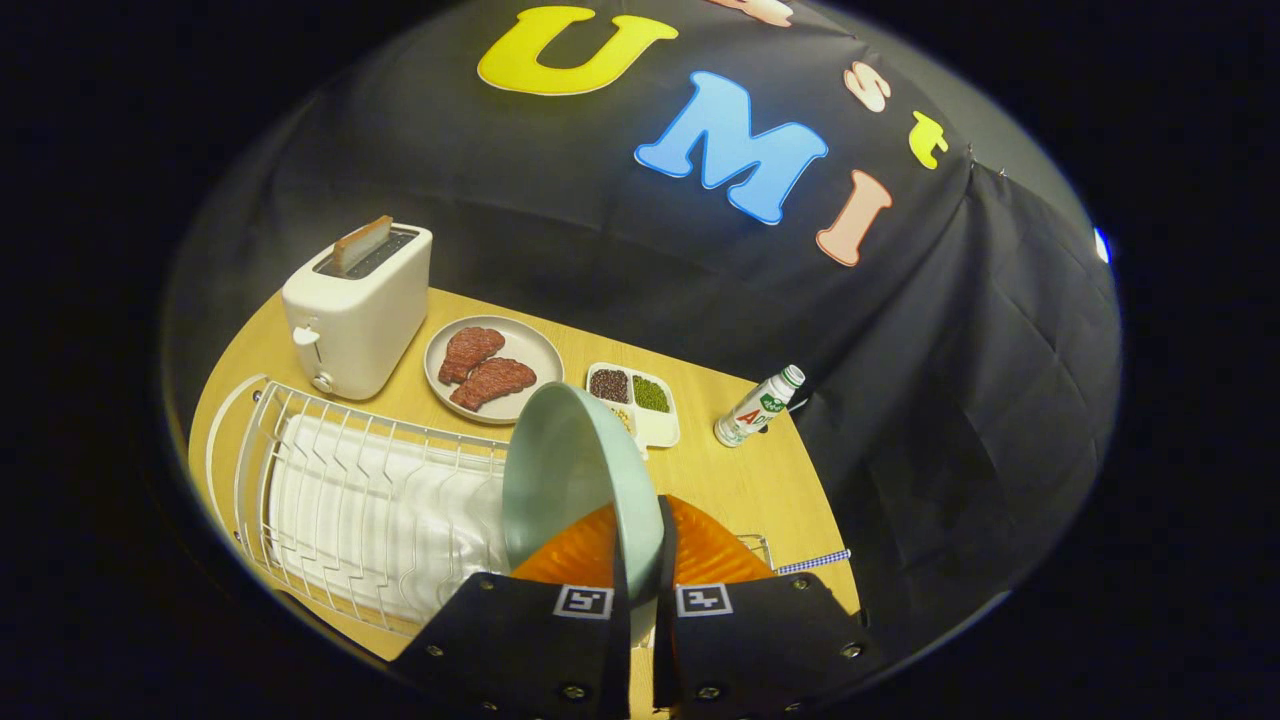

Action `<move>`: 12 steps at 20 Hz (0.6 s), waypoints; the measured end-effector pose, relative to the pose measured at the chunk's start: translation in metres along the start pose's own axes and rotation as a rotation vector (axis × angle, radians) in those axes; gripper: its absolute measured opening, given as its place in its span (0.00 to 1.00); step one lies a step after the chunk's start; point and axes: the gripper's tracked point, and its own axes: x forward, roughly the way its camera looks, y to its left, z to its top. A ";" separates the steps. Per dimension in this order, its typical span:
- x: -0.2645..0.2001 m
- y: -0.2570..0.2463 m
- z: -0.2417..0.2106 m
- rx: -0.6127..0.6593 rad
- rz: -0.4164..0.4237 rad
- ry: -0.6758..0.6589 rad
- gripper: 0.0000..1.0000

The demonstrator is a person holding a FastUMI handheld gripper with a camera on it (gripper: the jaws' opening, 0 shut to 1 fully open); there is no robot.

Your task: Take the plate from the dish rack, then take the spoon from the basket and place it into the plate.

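**Plate clamped edge-on**

Spreading beside and beyond the jaws, the white wire dish rack lies on the table. The pale green round ceramic plate stands upright, its rim pinched between the nearly closed gripper fingers.

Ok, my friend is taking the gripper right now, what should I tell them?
Gripper: shut on the pale green plate, pinching its rim.
Plate: held on edge, lifted above the white dish rack, so it is out of the rack.
Beyond the fingers: toaster, a grey plate of steaks, a bottle.
Left: set the plate down, then put the spoon from the basket in it.
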 end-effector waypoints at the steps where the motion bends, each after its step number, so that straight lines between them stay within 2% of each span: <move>1: -0.002 -0.005 0.001 0.020 0.012 -0.009 0.09; 6: -0.019 -0.050 0.009 0.137 0.094 -0.056 0.09; 12: -0.034 -0.112 -0.014 0.268 0.237 -0.074 0.09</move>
